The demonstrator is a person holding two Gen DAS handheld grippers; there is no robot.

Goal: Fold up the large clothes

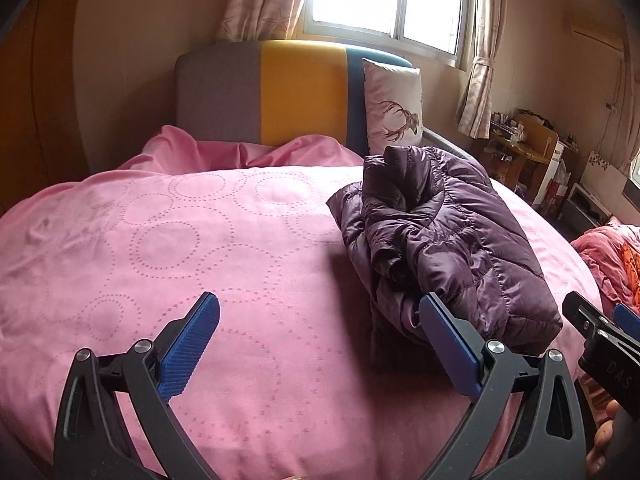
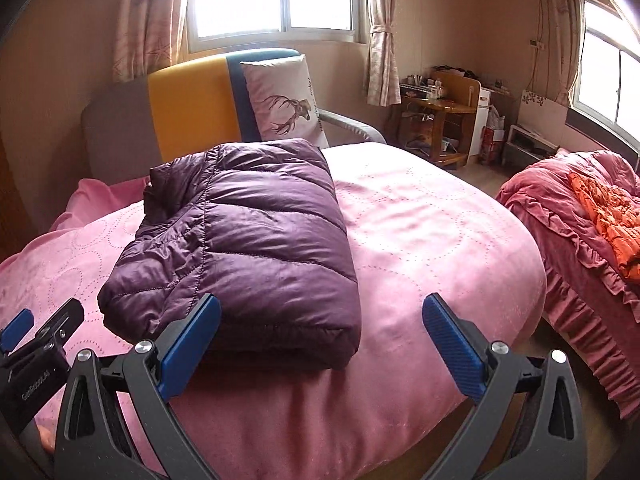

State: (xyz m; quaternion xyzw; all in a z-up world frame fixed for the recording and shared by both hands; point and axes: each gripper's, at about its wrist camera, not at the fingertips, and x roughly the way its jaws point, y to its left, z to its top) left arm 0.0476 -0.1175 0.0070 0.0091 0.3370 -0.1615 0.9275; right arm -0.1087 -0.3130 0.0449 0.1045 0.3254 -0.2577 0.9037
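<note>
- The purple jacket (image 2: 240, 232) lies folded into a thick, puffy rectangle on the pink bed (image 2: 420, 240).
- Its shiny quilted fabric shows stitched channels; the bedcover is soft, with dotted circles.
- Its long axis runs from the foot edge towards the headboard (image 2: 188, 104).
- Left gripper (image 1: 318, 338) and right gripper (image 2: 320, 338) are spread wide, holding nothing.

The jacket (image 2: 256, 240) is quilted cloth with a slight sheen, puffy and stitched in bands. The bedspread (image 1: 160, 240) is soft matt cloth, napped, with dotted rings. The tongs (image 2: 320, 340) are matt black plastic with ribbed blue pads (image 2: 456, 344) and shiny metal screws. The headboard (image 1: 280, 92) is woven fabric.
</note>
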